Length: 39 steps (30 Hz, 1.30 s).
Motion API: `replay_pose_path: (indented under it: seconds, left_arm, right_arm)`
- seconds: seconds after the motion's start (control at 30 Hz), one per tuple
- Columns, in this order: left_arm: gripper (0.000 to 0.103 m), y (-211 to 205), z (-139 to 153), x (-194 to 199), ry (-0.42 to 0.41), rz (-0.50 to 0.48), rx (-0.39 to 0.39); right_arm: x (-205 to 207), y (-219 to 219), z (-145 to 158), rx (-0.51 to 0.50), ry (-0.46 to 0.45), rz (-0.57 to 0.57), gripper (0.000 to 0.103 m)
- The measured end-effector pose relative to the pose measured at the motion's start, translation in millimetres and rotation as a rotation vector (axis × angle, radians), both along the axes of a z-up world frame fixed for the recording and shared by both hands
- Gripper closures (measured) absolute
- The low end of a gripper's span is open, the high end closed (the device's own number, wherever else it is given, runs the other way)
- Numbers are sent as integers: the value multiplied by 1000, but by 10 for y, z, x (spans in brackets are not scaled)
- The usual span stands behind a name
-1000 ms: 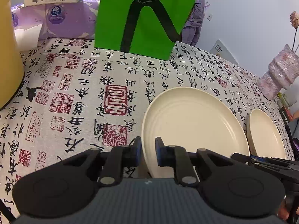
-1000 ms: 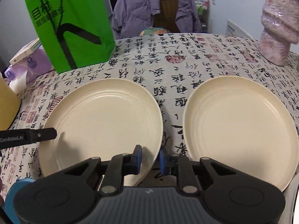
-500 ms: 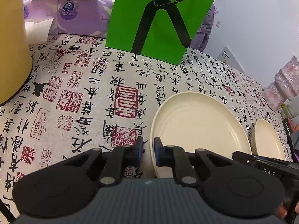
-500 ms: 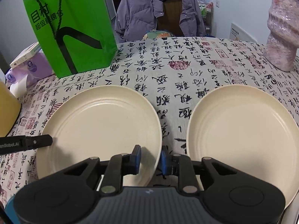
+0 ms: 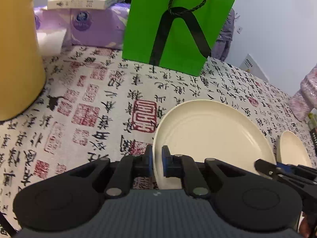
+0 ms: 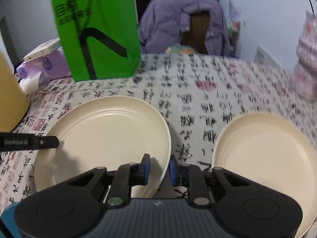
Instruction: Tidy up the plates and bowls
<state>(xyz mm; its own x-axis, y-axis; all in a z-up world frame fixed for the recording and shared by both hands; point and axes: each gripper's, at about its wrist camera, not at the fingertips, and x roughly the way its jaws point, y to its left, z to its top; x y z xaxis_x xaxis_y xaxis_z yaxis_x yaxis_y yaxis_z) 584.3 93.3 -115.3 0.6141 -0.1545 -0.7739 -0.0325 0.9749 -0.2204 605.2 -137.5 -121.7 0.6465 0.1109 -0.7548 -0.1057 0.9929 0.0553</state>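
Left wrist view: my left gripper (image 5: pixel 157 161) pinches the near-left rim of the cream plate (image 5: pixel 214 136), which lies in front of the green bag (image 5: pixel 178 21).

Right wrist view: my right gripper (image 6: pixel 159 168) straddles that plate's (image 6: pixel 107 136) opposite rim and has just closed further; whether its pads press the rim, I cannot tell. A second plate (image 6: pixel 263 164) lies right of it.

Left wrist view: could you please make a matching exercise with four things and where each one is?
1 green bag
2 white box
3 near plate
4 yellow container

a rim pinched in the left claw
b lies on the purple tissue pack
c at the view's left edge
d stands upright beyond the plate

Pairs: 1-d, 2-b, 3-a, 4-c
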Motion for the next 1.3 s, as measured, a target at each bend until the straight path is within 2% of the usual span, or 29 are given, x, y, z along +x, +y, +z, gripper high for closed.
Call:
replay_pose_path:
  seconds: [0.67,1.3]
  left_arm:
    - [92,-36,379,-190,-149,73,85]
    - [91,-105,570,-342,-219,82,107]
  right_arm:
    - [-177,43,257,38,-154,30,85]
    - [-326,-28,420,73,-214,14,87]
